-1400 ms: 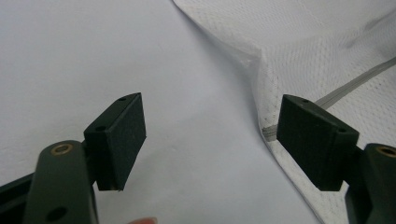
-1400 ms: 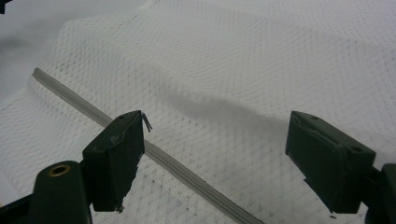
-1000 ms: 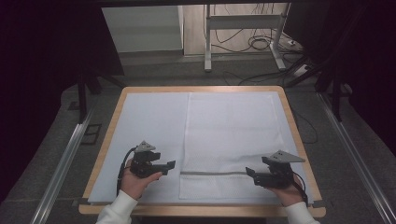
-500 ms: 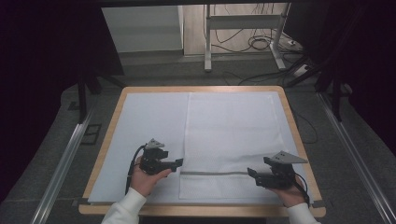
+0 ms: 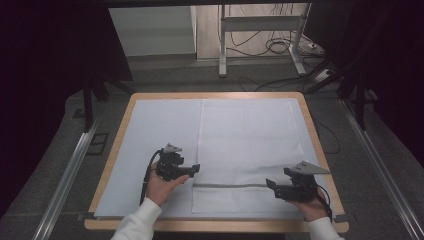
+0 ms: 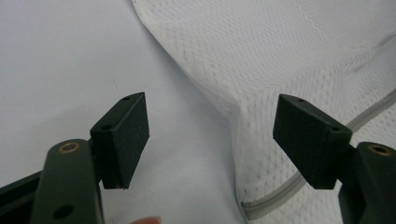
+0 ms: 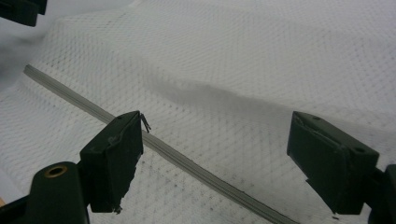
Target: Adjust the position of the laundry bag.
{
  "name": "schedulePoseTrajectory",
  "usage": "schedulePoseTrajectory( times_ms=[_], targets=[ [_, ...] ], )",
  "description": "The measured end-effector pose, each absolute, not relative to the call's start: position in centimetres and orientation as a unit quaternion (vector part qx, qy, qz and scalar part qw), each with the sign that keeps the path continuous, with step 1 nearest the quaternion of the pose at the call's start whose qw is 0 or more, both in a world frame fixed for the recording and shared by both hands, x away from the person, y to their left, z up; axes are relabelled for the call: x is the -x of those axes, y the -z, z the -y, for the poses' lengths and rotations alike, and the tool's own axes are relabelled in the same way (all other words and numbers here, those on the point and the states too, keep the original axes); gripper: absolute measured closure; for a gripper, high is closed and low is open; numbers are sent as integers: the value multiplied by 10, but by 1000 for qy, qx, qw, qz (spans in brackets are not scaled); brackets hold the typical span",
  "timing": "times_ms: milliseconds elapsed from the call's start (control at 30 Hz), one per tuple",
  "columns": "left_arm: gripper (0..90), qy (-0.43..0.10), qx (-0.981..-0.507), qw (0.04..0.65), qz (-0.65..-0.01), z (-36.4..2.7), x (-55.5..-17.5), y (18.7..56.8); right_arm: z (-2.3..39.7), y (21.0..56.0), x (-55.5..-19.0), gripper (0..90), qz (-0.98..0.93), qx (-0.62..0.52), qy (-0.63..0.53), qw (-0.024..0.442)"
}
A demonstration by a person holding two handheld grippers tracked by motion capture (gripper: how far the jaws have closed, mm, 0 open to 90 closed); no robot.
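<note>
Table (image 5: 120,150), wood-rimmed and covered in pale blue sheet, carries white mesh laundry bag (image 5: 247,145) flat on its right half, grey zipper (image 5: 235,185) running parallel to near edge. Left gripper (image 5: 196,169) has moved up from near edge to bag's left edge, jaws wide, empty, likely about to pinch; right gripper (image 5: 270,185) hovers over zipper's right end, likewise open, empty.

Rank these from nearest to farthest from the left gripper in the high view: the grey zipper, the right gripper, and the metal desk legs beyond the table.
From the left gripper:
1. Grey zipper, its near end just beside the jaws on the white mesh.
2. Right gripper, across the mesh at the table's right.
3. Metal desk legs, on the floor beyond the far edge.
</note>
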State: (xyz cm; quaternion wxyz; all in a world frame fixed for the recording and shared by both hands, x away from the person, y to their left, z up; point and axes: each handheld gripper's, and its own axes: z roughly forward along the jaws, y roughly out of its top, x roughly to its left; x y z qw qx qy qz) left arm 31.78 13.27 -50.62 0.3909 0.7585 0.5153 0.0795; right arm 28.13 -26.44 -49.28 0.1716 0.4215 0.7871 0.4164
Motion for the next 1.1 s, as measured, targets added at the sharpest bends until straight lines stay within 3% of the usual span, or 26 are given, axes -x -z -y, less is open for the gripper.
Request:
schedulePoseTrajectory(
  times_ms=[267,600,1100],
  targets=[
    [294,-68,-760,382,-522,-128,-326,514,261,494,-281,177,-793,-412,-416,167],
    [396,-66,-777,365,-508,-110,-328,524,260,495,-281,174,-794,-415,-410,172],
    [736,-58,-798,356,-482,-98,-327,529,264,492,-283,173,-790,-420,-410,178]
  ],
)
